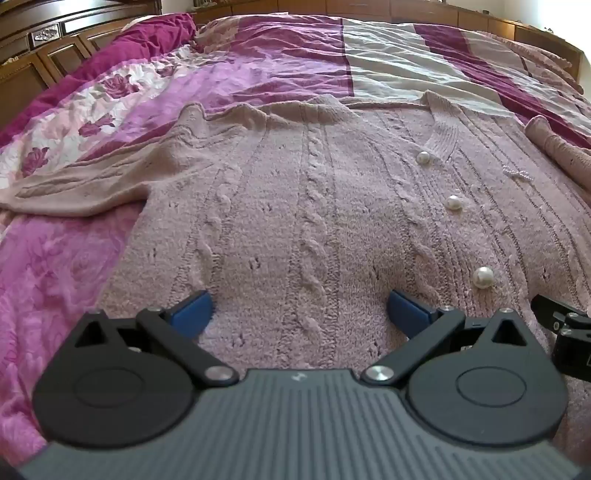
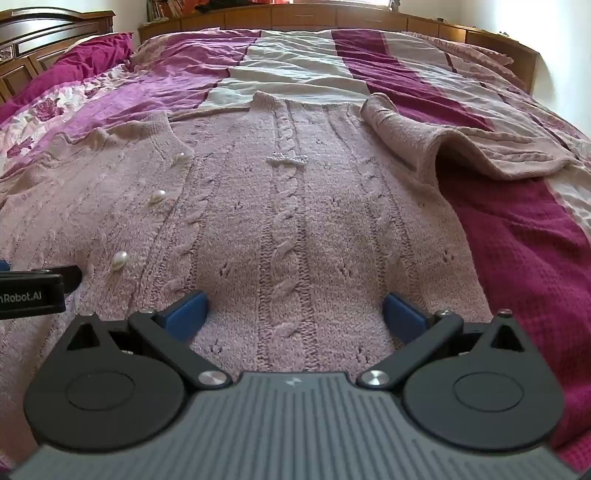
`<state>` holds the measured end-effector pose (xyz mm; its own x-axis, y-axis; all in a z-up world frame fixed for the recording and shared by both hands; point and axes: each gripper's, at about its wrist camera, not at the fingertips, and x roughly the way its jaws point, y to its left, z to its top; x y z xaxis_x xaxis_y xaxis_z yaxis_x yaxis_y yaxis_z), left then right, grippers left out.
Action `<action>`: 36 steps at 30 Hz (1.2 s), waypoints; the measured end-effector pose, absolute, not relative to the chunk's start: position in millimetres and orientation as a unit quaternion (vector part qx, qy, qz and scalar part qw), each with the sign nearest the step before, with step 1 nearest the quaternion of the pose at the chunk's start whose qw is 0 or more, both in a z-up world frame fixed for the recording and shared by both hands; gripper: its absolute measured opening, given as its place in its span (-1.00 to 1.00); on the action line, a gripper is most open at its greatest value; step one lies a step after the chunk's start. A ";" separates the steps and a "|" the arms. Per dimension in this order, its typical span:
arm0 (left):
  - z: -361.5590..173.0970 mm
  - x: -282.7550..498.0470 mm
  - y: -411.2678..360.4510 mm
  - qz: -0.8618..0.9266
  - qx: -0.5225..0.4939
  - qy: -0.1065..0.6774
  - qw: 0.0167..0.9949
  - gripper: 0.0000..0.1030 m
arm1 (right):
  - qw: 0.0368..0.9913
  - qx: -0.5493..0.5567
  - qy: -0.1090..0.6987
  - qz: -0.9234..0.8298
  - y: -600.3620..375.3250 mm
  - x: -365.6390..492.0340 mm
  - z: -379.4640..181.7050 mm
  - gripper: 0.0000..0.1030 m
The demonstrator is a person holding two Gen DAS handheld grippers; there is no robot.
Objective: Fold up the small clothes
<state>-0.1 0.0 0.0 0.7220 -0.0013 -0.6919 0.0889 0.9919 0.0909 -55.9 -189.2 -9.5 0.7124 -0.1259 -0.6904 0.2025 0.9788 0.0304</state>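
A pale pink cable-knit cardigan (image 1: 295,206) with pearl buttons (image 1: 483,277) lies spread flat on the bed, front up. Its left sleeve (image 1: 85,184) stretches out to the left. Its right sleeve (image 2: 461,144) lies rumpled out to the right. My left gripper (image 1: 299,314) is open, its blue fingers low over the cardigan's lower left part. My right gripper (image 2: 293,314) is open over the lower right part, holding nothing. Each gripper's edge shows in the other's view, the right one in the left wrist view (image 1: 565,332).
The bed has a magenta, pink and cream striped cover (image 1: 388,62) with a floral panel (image 1: 92,110) at the left. A dark wooden headboard (image 1: 48,44) stands at the left and low wooden cabinets (image 2: 332,18) run along the far side.
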 end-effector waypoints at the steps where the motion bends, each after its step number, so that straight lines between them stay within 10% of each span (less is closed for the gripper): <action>1: -0.1 -0.2 -0.2 -0.024 0.059 0.372 0.926 1.00 | 0.924 0.052 0.369 -0.089 -189.3 -56.0 -9.6 1.00; 36: -0.2 0.0 -0.7 -0.025 0.055 0.380 0.923 1.00 | 0.924 0.049 0.368 -0.090 -188.6 -56.4 -10.2 1.00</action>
